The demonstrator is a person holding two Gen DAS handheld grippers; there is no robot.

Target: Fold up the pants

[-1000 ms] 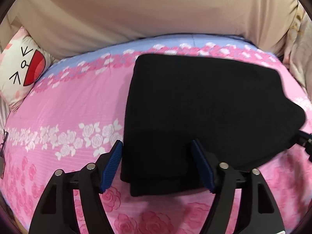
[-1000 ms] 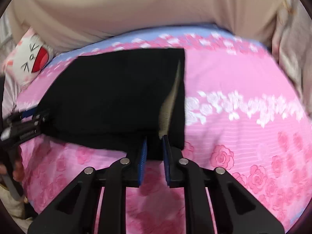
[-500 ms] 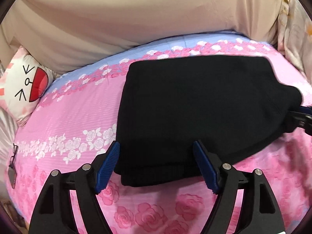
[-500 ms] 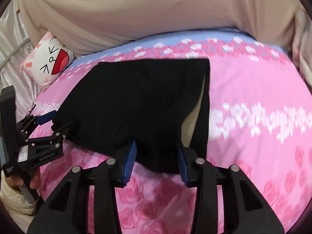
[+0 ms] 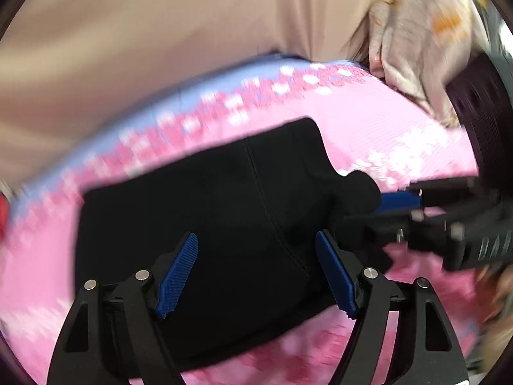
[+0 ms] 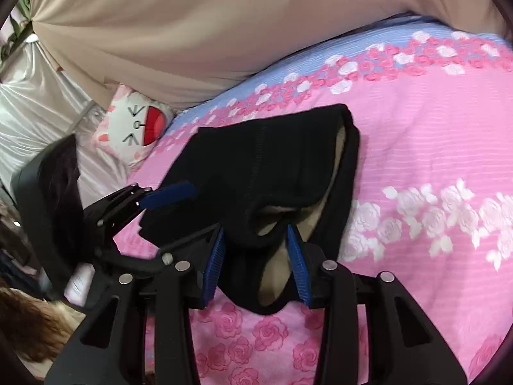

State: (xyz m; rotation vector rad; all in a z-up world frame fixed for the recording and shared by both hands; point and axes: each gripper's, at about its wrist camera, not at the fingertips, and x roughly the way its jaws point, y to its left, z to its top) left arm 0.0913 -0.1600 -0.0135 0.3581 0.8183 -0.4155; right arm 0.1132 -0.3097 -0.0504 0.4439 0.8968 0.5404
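Observation:
The black pants lie folded on the pink floral bedspread. My left gripper is open, its blue pads on either side of the near edge of the pants. My right gripper is open around a bunched part of the pants, whose beige lining shows at the waistband. The right gripper also shows at the right in the left wrist view, and the left gripper at the left in the right wrist view. The left wrist view is blurred.
A white cartoon-face pillow lies at the bed's far left. A beige curtain hangs behind the bed. A pale patterned cloth hangs at the far right. Pink bedspread extends right of the pants.
My right gripper opened from shut and now straddles a bunched fold of the pants. Both grippers swung closer together, and the pants are more bunched than a second ago.

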